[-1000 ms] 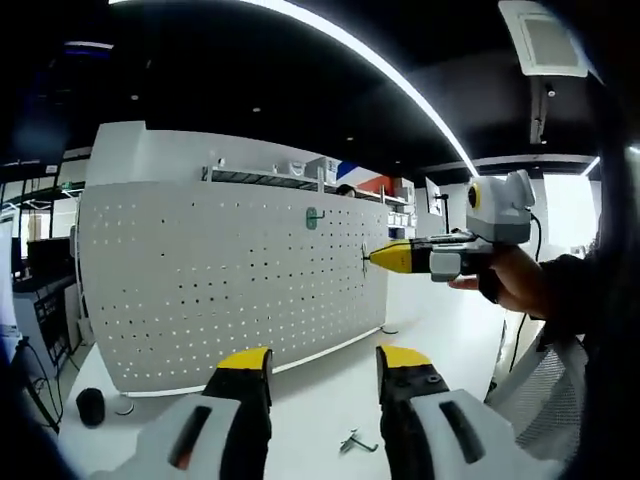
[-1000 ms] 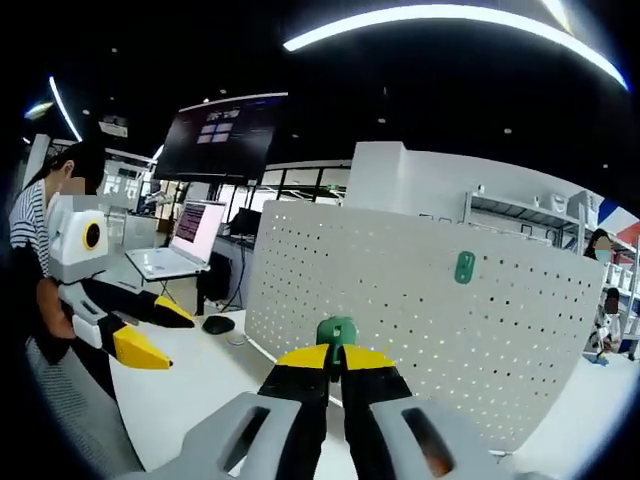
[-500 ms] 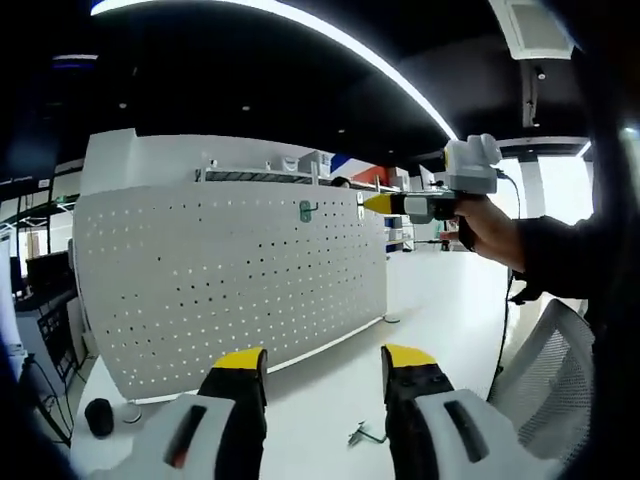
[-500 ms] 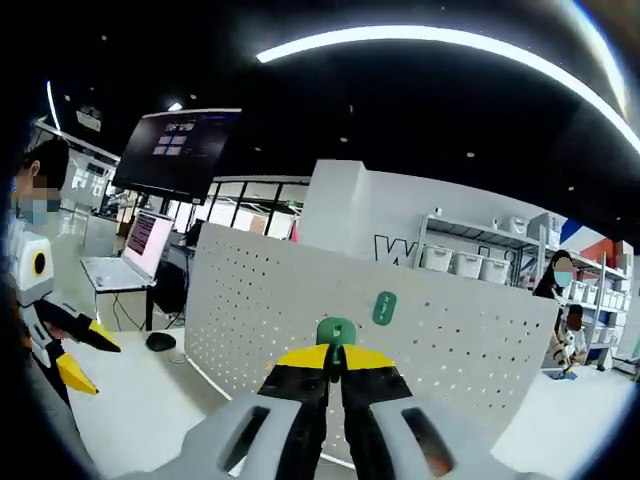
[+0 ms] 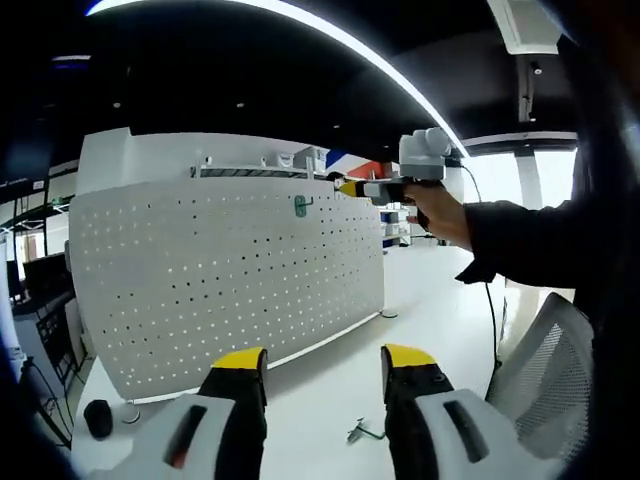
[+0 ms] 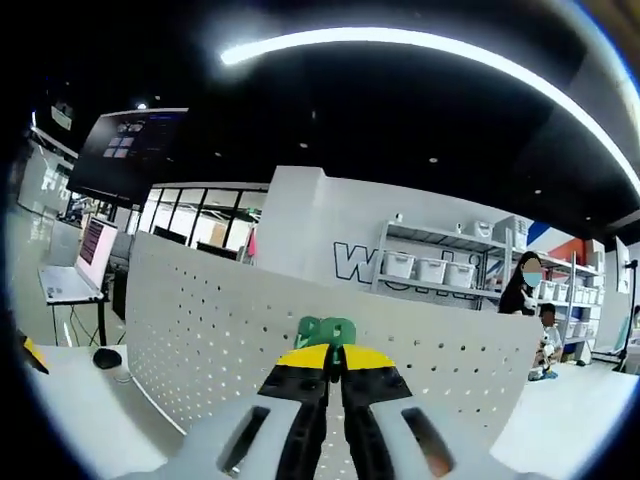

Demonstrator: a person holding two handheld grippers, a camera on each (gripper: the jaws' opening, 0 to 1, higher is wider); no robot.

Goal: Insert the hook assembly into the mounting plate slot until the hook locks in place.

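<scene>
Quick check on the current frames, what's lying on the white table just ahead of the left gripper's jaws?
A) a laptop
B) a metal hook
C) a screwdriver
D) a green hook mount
B: in the left gripper view a small metal hook lies loose on the white table, between the open jaws of the left gripper and in front of the pegboard.

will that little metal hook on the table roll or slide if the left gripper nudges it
The metal hook looks bent, so it probably won't roll. It seems thin and light, lying on a smooth white table, so it would likely skid or spin.
</scene>
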